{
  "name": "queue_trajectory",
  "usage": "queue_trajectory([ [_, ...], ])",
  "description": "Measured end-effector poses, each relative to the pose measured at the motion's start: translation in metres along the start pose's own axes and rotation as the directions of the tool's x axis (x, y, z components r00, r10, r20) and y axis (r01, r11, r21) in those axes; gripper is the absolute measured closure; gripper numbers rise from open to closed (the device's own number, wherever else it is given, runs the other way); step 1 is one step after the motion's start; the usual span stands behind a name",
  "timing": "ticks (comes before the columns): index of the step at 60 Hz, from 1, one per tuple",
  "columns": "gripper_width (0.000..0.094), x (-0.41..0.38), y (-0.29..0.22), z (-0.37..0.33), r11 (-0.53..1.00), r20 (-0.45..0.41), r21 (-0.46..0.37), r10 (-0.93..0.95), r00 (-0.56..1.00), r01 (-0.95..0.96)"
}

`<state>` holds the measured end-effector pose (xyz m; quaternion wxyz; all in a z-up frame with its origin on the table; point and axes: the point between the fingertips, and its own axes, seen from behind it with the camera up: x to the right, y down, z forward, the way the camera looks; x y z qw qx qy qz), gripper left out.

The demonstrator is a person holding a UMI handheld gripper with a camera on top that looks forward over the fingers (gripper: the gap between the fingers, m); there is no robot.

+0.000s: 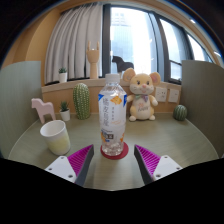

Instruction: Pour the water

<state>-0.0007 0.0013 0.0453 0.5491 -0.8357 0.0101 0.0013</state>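
Observation:
A clear plastic water bottle (112, 115) with a white cap and a printed label stands upright on a red round coaster (114, 152) on the grey table (113, 175), just ahead of my fingers and between their lines. A pale green cup (55, 137) stands on the table to the left of the bottle, beyond my left finger. My gripper (113, 161) is open, its magenta pads (80, 160) apart on either side, with nothing between them.
A plush mouse (141, 95) sits behind the bottle to the right. A green cactus figure (82, 100), a small potted cactus (66, 111) and a pink llama figure (43, 107) stand at the back left. A small green cactus (180, 112) stands far right. Windows with curtains lie behind.

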Motion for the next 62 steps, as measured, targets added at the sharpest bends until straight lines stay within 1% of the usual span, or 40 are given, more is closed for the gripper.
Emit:
queue_trajectory([
  [8, 0.011, -0.024, 0.029, -0.065, 0.993, -0.005, -0.113, 0.026, 1.0, -0.027],
  [16, 0.0098, -0.053, 0.018, -0.129, 0.988, 0.002, -0.148, 0.043, 0.999, -0.042],
  [19, 0.0098, -0.063, 0.005, -0.149, 0.989, 0.008, -0.142, 0.043, 0.999, -0.042],
  [29, 0.0096, -0.084, -0.05, -0.202, 0.997, 0.005, -0.077, 0.032, 0.999, -0.031],
  [34, 0.0098, -0.087, -0.078, -0.22, 0.998, 0.001, -0.058, 0.034, 0.999, -0.034],
  [43, 0.0098, -0.085, -0.108, -0.243, 0.999, -0.014, -0.01, 0.031, 0.999, -0.031],
  [48, 0.0106, -0.086, -0.117, -0.252, 1.0, -0.023, 0.01, 0.022, 0.999, -0.021],
  [62, 0.0106, -0.084, -0.123, -0.264, 0.999, -0.033, 0.019, 0.028, 0.999, -0.027],
])
